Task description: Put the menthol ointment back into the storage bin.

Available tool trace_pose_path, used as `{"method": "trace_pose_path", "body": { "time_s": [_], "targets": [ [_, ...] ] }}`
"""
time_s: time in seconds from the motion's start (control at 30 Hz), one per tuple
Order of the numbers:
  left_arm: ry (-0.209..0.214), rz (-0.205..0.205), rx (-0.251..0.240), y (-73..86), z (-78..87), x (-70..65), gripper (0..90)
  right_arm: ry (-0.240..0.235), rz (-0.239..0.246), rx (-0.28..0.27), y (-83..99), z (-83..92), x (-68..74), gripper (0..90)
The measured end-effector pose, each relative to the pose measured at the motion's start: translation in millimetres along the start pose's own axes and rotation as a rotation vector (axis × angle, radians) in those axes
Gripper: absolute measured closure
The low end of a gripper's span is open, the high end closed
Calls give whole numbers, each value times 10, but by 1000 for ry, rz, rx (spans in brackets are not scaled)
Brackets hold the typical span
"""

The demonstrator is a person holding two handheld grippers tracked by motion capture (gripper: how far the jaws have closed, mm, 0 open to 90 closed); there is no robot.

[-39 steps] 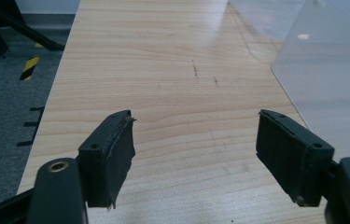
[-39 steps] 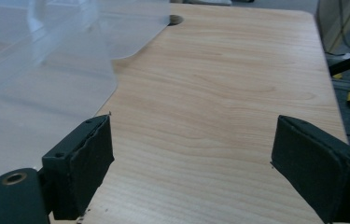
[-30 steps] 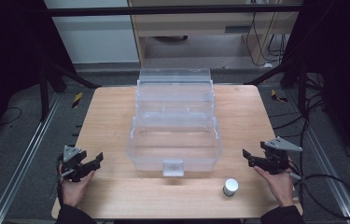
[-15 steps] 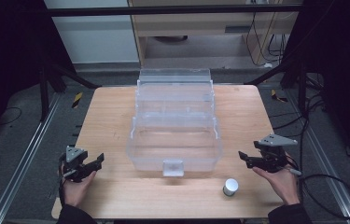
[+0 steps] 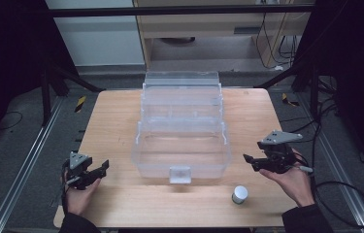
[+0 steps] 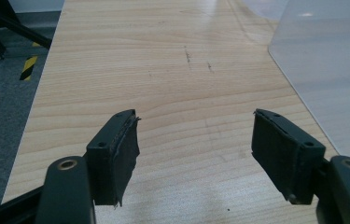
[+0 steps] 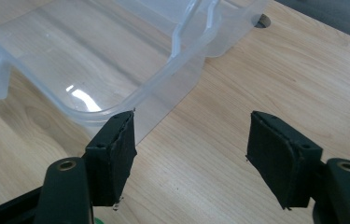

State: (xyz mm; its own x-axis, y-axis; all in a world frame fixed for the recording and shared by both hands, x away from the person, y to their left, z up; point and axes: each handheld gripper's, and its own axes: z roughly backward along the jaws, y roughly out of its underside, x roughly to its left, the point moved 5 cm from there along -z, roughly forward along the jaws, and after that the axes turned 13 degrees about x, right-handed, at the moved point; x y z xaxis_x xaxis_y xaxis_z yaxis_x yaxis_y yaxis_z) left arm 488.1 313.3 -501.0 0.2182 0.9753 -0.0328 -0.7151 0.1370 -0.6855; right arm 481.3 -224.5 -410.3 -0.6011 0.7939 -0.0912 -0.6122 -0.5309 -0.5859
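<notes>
Nearest the person's edge of the wooden table (image 5: 121, 126), a small white capped container (image 5: 239, 194) stands upright at about five o'clock from the table's middle, touched by nothing. Just past it, toward four o'clock, the right gripper (image 5: 248, 160) is held clear above the wood in the person's right hand (image 5: 293, 182), its jaws pointing at the clear plastic box (image 5: 182, 145). The jaws have just been closing – yet they are released, with nothing between them; in the right gripper view they stand apart over bare wood, the box's near corner just beyond the jaw on that view's left.

At about eight o'clock the left gripper (image 5: 103, 167) rests low at the table's edge in the left hand (image 5: 77, 196), likewise released – its jaws gape wide over plain wood in the left gripper view, and the box's frosted wall shows at two o'clock in that picture.

Farther out, the box fills the table's centre, open-topped, with a small latch tab on its near wall. Behind it, toward twelve o'clock, its stepped clear trays rise to the far edge of the table
</notes>
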Motion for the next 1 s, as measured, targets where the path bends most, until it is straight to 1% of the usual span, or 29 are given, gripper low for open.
{"method": "trace_pose_path", "body": {
  "time_s": [0.07, 0.13, 0.2, 0.23, 0.37, 0.53, 0.57, 0.6, 0.63, 0.73, 0.8, 0.83, 1.0],
  "targets": [
    [1, 1, -1, -1, 2, -1, 314, -3, 5, -1, -12, 6, 12, 335],
    [0, -1, 2, 1, -1, -2, 314, -13, 21, 21, -32, 18, 45, 337],
    [0, -2, 2, 1, -3, -4, 315, -15, 28, 29, -36, 20, 55, 338],
    [0, -2, 2, 1, -3, -5, 316, -21, 39, 46, -44, 27, 80, 337],
    [0, -2, 3, 1, -2, -3, 316, -30, 67, 63, -57, 33, 114, 335],
    [0, -2, 5, 2, -5, 0, 317, -52, 95, 117, -50, 25, 178, 338],
    [0, -2, 5, 2, -5, 0, 317, -52, 95, 117, -50, 25, 178, 338],
    [0, -3, 6, 2, -5, -1, 317, -62, 116, 134, -47, 16, 214, 338],
    [3, -4, 7, 2, -7, -5, 317, -66, 117, 143, -44, 11, 229, 338],
    [3, -4, 10, 3, -11, -7, 317, -79, 149, 171, -34, -11, 280, 336],
    [3, -4, 10, 3, -12, -8, 317, -84, 155, 178, -30, -19, 298, 336],
    [3, -4, 11, 3, -12, -7, 317, -90, 168, 194, -18, -36, 328, 333],
    [5, -4, 13, 4, -12, -3, 317, -109, 210, 236, 17, -84, 406, 317]
  ]
}}
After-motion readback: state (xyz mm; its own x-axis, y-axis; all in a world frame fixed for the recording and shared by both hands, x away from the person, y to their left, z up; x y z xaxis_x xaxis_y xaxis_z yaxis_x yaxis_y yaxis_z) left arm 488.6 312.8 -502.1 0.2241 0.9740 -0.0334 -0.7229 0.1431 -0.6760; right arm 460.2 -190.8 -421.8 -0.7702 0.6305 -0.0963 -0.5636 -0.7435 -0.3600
